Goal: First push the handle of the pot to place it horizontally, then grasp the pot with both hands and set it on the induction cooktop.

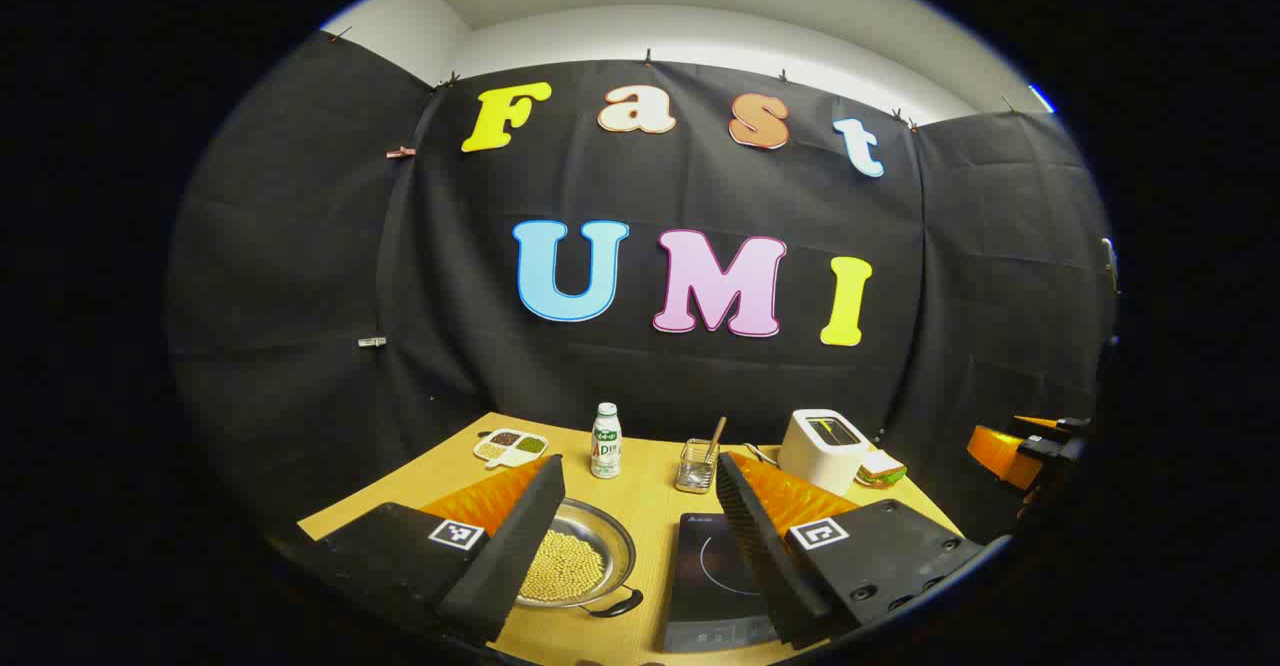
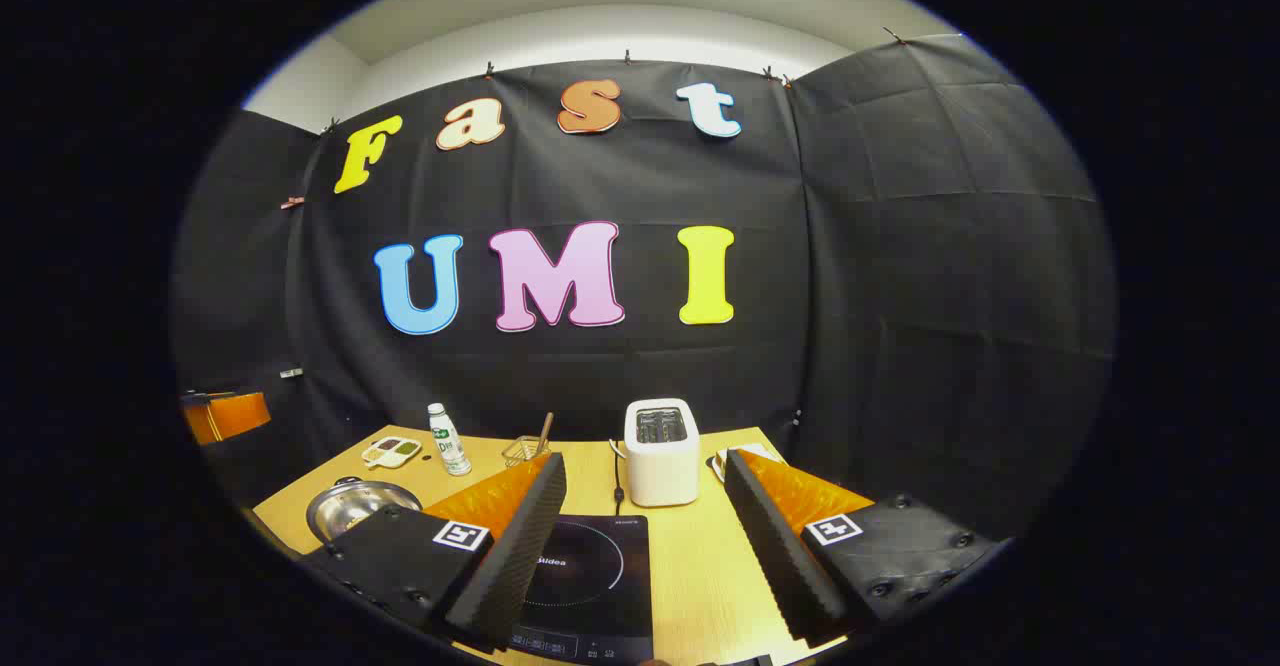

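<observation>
**Two open grippers above a table with one pot and one cooktop**

One wooden table (image 1: 640,491) stands before the black booth wall. On it are one pot (image 1: 575,561), one cooktop (image 1: 715,576), one toaster (image 1: 825,446), one bottle (image 1: 605,441), one small divided dish (image 1: 510,446) holding dark and green fillings, and one wire holder (image 1: 697,466) with a stick standing in it. A small object I cannot identify lies just right of the toaster.

In the left gripper view, the left gripper (image 1: 640,546) hangs above the near edge of the table, jaws spread wide and holding nothing. The pot sits on the table to the left of the cooktop, close beside it but apart, partly hidden behind the gripper's left finger. It is a shallow round metal pot filled with pale yellow beans. Its one visible dark loop handle (image 1: 615,606) is at the rim's near right, pointing toward the camera and slightly toward the cooktop. A second handle cannot be made out. The cooktop is a flat dark slab with a ring marked on top, its long axis running from the near edge toward the wall.

In the right gripper view, the right gripper (image 2: 645,546) is also wide open and empty, above the cooktop (image 2: 590,576). The pot (image 2: 355,506) shows at far left, the toaster (image 2: 660,451) just behind the cooktop, and the bottle (image 2: 448,441) farther back.
</observation>
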The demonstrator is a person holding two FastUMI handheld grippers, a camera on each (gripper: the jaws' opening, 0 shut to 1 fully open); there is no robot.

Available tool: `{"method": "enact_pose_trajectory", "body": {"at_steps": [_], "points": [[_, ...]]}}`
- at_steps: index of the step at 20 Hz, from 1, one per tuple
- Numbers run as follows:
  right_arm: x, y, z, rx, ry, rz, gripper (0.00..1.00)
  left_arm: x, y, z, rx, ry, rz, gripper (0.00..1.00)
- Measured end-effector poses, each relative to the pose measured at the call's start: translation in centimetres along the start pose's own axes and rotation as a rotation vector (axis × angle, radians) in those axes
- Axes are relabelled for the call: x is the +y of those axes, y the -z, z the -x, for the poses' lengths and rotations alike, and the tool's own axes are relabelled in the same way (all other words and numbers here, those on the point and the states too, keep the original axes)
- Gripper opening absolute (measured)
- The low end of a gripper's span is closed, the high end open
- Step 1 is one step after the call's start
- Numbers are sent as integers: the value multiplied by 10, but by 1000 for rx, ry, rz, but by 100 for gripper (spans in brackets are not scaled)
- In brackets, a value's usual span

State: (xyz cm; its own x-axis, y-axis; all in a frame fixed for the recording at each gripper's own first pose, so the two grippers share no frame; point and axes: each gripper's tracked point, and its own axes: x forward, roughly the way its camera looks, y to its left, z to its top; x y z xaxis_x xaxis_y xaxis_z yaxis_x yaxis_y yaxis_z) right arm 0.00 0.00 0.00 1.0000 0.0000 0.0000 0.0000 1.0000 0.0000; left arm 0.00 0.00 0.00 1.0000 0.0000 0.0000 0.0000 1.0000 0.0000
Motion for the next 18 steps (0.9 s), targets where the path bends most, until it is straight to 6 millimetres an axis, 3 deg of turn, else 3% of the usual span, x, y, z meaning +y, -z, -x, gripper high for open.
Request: {"method": "enact_pose_trajectory", "body": {"at_steps": [9,18], "points": [[22,2,11,18,46,14,98,25,-1,-7,-1,64,-98,95],[64,9,29,30,104,29,98,64,23,-11,23,159,-150,93]]}}
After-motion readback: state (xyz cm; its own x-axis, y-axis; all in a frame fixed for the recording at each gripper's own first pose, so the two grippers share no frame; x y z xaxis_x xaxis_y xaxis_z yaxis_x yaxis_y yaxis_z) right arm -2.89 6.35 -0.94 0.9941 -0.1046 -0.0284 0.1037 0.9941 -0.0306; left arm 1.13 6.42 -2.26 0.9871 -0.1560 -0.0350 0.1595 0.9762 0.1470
